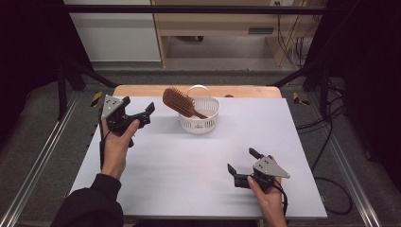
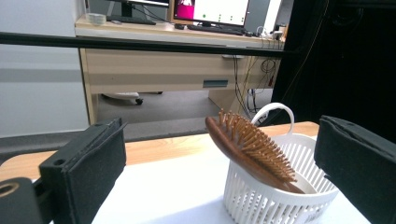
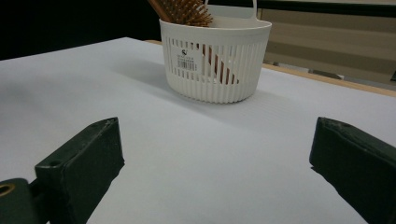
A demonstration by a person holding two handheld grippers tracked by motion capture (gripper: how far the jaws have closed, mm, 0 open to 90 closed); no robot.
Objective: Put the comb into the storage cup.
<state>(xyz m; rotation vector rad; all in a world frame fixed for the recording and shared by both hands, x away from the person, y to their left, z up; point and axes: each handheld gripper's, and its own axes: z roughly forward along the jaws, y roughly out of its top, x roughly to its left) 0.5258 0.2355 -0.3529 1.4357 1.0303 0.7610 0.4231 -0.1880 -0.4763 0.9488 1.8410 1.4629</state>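
One wooden hairbrush (image 1: 179, 101) stands in one white slatted basket (image 1: 203, 123) on one counter (image 1: 189, 165), flanked by two hand-held claws, the left claw (image 1: 138, 112) and the right claw (image 1: 242, 161).

Basket (image 1: 199, 115) toward the far edge of the surface (image 1: 189, 170), about mid-width. Hairbrush (image 1: 180, 101) standing tilted in the basket, head leaning out over its left rim. Left gripper (image 1: 140, 114) just left of the basket, raised. Right gripper (image 1: 242, 163) near and right, well apart from the basket.
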